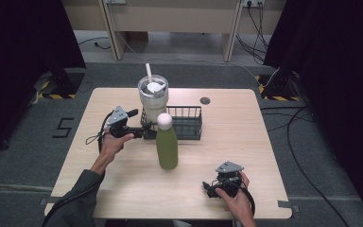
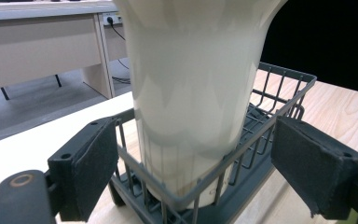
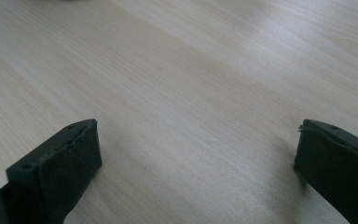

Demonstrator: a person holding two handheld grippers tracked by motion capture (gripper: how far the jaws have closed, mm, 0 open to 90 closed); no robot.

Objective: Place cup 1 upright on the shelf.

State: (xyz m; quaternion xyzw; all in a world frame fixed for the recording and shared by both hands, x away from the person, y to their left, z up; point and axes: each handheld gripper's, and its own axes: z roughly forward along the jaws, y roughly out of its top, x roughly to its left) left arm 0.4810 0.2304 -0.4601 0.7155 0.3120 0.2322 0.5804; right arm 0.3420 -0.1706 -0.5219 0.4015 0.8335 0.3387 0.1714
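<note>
Jaws of the left hand-held gripper (image 2: 191,172) gape wide around the basket (image 2: 279,100) corner; right hand-held gripper (image 3: 196,172) rests wide open.

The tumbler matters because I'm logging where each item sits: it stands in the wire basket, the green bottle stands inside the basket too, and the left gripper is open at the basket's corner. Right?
Not quite. The green bottle stands on the table in front of the wire basket, not inside it, as the high view shows. The tumbler does stand in the basket, and the left gripper is open at its corner.

High view looks down on the table (image 1: 123,189); both gripper views skim it close up.
</note>
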